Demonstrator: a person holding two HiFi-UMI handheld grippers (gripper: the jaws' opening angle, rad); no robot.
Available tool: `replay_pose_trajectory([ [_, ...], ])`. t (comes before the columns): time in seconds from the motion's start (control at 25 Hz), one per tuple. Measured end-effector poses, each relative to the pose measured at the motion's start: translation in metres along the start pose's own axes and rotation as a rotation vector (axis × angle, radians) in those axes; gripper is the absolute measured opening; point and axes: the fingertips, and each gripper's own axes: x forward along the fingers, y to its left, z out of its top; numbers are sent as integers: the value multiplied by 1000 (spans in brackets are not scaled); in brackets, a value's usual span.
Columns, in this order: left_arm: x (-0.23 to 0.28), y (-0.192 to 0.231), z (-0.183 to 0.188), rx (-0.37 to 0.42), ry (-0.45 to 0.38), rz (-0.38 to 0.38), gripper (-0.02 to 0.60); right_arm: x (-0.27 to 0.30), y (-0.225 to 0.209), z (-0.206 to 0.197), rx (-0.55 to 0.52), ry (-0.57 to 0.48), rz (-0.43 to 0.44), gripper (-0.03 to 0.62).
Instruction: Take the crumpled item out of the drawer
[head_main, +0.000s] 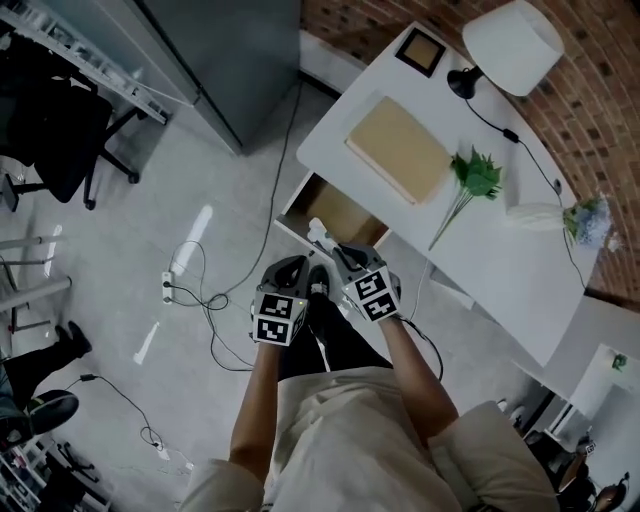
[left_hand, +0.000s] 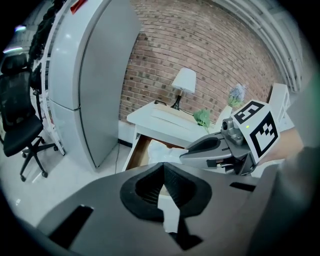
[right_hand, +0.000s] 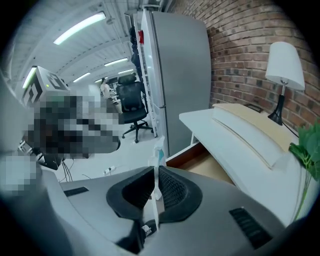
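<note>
A red brick wall (head_main: 350, 15) backs a white desk (head_main: 500, 260) with a lamp (head_main: 512, 45); grey floor (head_main: 220, 160), black office chair (head_main: 55, 140).

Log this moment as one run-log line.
left gripper: shut on crumpled item | right gripper: shut on crumpled item | drawer: open | crumpled item: at drawer's front edge, between both grippers
</note>
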Motion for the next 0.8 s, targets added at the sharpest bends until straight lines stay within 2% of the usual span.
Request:
replay_pose_trajectory([
  [0.28,-29,-21,37,-4,-37,20,15,-31,3,26,14,-68,-17,47],
  [0.44,-44,-22,41,-15,-47,28,15,-43,11,38,3,-77,-26,47],
  [0.56,-60,-27,50,-34,-68,52,15,-58,13,41,54,-97,-43,48],
  [0.8,-74,-30,70,-11,-94,76,15,-75,16,56,57,-134,-40,48],
])
